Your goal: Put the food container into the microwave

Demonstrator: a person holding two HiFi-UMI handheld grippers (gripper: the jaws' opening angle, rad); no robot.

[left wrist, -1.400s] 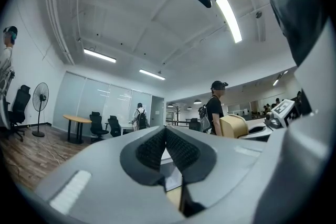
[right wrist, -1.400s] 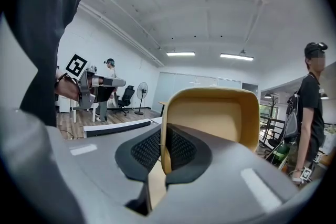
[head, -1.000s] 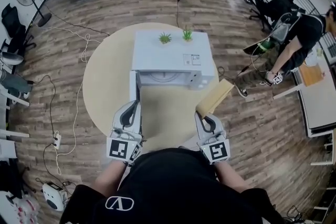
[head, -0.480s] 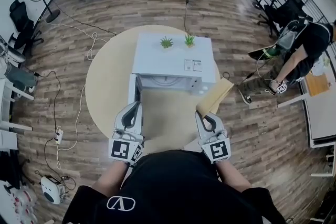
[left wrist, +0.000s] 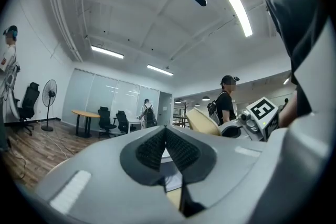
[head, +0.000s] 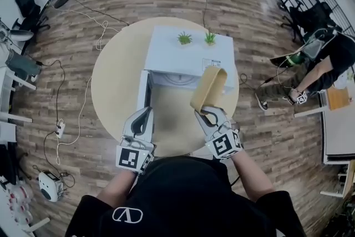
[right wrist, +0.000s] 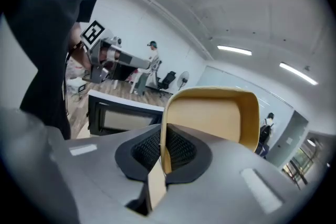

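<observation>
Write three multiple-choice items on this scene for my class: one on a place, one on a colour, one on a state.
1. Where do the two small plants stand? A. on the floor B. on top of the microwave C. inside the microwave
2. What colour is the food container? A. blue B. tan C. red
3. How is the microwave door? A. open B. shut C. taken off
Answers: 1 B, they sit on its white top; 2 B, it shows tan in the head view; 3 A, it stands swung out at the left of the cavity.
</observation>
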